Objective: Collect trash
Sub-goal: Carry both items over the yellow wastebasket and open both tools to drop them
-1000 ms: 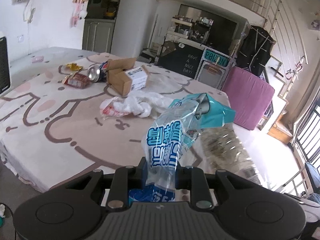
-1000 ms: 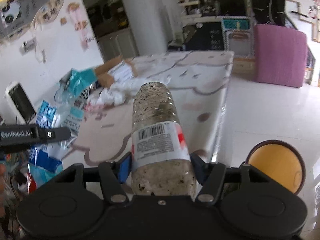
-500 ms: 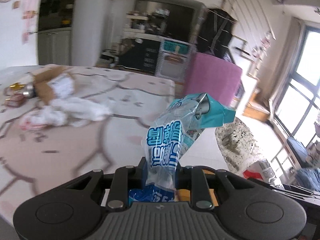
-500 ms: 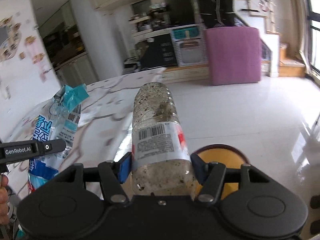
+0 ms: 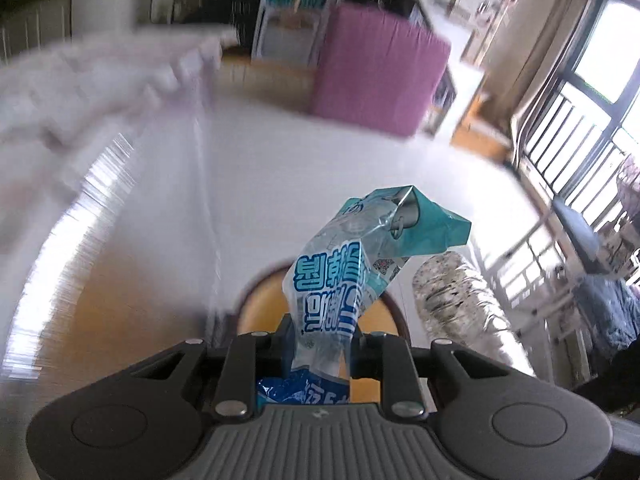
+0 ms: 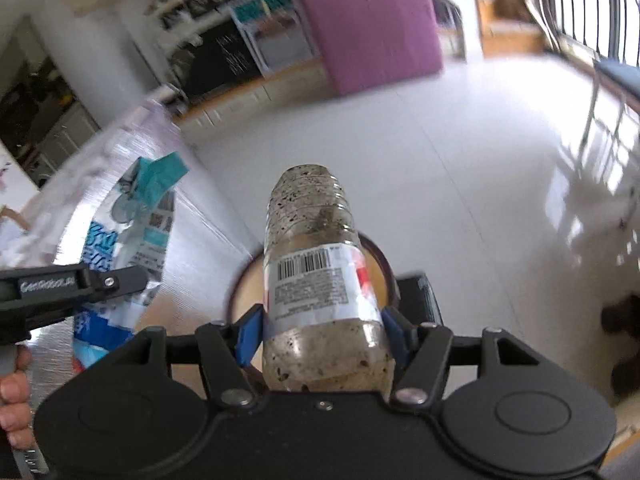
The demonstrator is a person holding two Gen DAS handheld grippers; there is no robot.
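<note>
The left gripper's fingers [image 5: 286, 344] are clenched on a crinkled clear-and-blue plastic wrapper with a teal top corner [image 5: 344, 276], just as a second ago; the wrapper stands up out of the narrow gap between them, its lower blue end tucked back toward the gripper body. The right gripper's fingers [image 6: 250, 330], with blue pads, are clamped on either side of a clear plastic bottle speckled with dark grime and wrapped in a white barcode label [image 6: 316, 276], gripping it at the label's lower edge, the bottle pointing forward away from the camera; that grasp is also unchanged.

What has changed is what lies beyond both loads. A second ago the wrapper and bottle were seen against the pink-and-white patterned worktop [image 5: 80, 92] strewn with a cardboard box, a can and crumpled white plastic. Now that worktop is only a blurred strip at the upper left of the left wrist view. Directly beyond and below both pairs of fingers is a round bin with a dark rim and an orange-yellow inside [image 6: 378, 268], which stood off to the right on the white tiled floor [image 6: 460, 168] before. The purple cube-shaped block [image 5: 376, 68] is far ahead. From the right wrist view the left gripper [image 6: 120, 280] shows at the left, a person's hand [image 6: 14, 396] behind it.
</note>
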